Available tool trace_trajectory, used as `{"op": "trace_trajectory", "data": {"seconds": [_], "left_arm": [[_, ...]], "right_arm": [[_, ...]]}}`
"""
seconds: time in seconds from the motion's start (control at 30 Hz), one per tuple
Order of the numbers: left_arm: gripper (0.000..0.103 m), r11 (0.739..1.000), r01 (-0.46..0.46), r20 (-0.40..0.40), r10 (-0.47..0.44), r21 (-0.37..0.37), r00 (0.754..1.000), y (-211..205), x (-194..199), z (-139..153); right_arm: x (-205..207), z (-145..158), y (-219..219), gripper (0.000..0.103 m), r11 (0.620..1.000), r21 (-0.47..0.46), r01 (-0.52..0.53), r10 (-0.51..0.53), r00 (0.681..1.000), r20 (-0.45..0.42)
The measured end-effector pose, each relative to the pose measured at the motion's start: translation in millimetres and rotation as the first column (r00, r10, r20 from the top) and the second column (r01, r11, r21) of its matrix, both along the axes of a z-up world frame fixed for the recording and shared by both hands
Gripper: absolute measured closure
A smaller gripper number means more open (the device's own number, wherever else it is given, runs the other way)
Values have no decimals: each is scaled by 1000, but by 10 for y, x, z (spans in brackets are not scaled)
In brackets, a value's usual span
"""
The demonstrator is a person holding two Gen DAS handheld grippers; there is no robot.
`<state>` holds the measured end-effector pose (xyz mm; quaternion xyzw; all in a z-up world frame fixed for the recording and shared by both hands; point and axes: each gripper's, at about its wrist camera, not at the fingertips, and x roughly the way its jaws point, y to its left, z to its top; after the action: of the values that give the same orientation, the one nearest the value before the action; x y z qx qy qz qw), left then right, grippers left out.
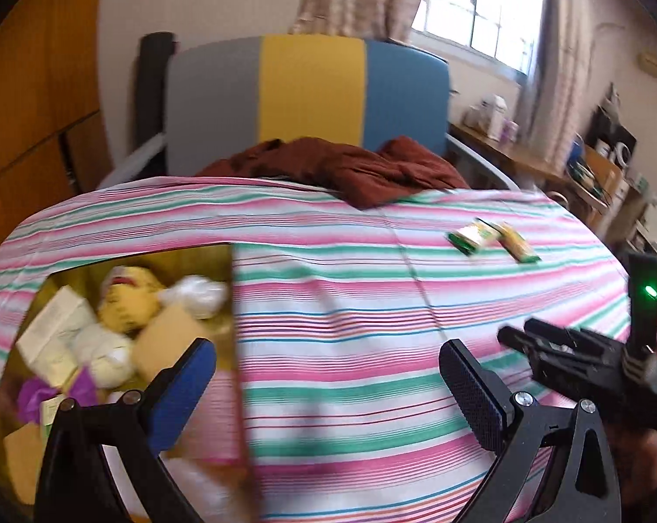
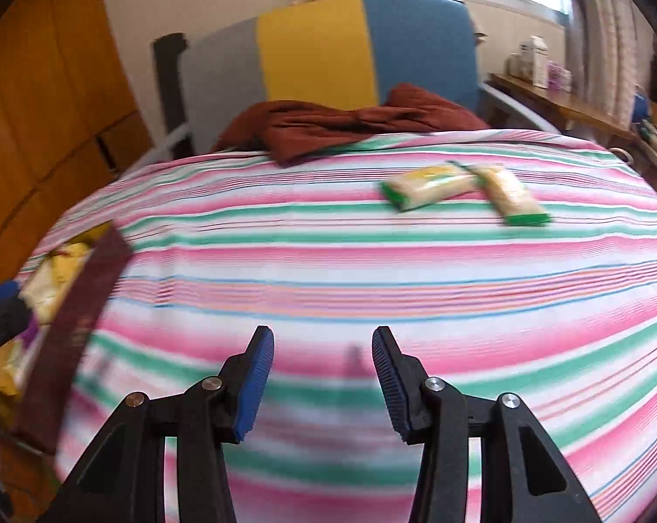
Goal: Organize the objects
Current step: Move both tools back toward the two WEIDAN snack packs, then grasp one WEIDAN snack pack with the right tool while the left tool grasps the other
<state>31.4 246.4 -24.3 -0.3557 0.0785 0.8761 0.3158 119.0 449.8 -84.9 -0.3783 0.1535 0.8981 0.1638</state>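
Two yellow snack packets with green ends [image 1: 491,239] [image 2: 463,189] lie side by side on the striped bed sheet [image 1: 350,305] [image 2: 372,261], far right. A cardboard box [image 1: 236,348] [image 2: 79,305] stands on the bed's left, holding a yellow plush toy [image 1: 127,296], white bundles and small cartons. My left gripper [image 1: 328,392] is open and empty, its left finger over the box edge. My right gripper [image 2: 321,375] is open and empty above the sheet, well short of the packets; it also shows in the left wrist view [image 1: 515,335].
A crumpled maroon cloth [image 1: 350,165] [image 2: 350,124] lies at the bed's far end, before a grey, yellow and blue headboard [image 1: 311,91]. A wooden desk [image 1: 524,161] with bottles stands at right under a window. Wooden cabinets [image 1: 36,109] stand at left.
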Motion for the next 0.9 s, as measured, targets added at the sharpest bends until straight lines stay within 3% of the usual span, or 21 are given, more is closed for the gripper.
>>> {"op": "trace_trajectory", "data": {"seconds": [0.1,0.23,0.4,0.47,0.77,0.9], "left_arm": [[0,999,51,26,-50,-16,998,246,42,-59],[0,994,107,78,-104,-34,992,522,54,-189],[0,991,121,105,-114,-61,988,707,-4,-305],[0,991,122,118,-114,-60,987,768,-60,-327],[0,987,139,120,-129,-84,984,1147,-291,-388],[0,983,159,100,-150,-89,984,1412,-394,-379]], "right_arm": [[-66,-36,428,53,998,26,53,-53,998,19],[-226,-37,1037,40,988,81,135,-137,990,20],[-425,-47,1700,40,968,139,211,-219,975,46],[-530,-85,1886,40,970,123,208,-217,974,63],[-899,-290,2136,41,989,86,118,-126,987,99],[-902,-354,2161,54,989,73,125,-132,985,109]]}}
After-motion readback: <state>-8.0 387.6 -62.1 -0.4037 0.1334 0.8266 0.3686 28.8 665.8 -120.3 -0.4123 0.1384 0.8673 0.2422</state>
